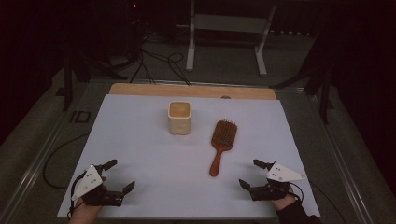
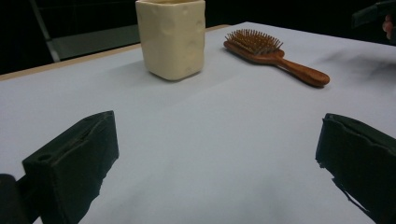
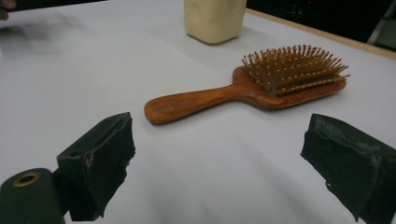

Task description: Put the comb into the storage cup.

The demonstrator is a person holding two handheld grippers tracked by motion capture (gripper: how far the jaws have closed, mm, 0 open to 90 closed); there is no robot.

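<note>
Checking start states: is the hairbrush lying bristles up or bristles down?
Bristles up. The hairbrush lies flat on the white table, its pins pointing upward in both gripper views, handle toward the person.

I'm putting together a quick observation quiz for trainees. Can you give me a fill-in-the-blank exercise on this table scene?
1. The wooden hairbrush lies with its bristles facing ____.
2. The cream cup stands to the ____ of the hairbrush in the high view.
3. Both the left tongs and the right tongs have their jaws ____.
4. The end of the hairbrush nearest the right tongs is its ____.

Missing words: up; left; open; handle
</note>
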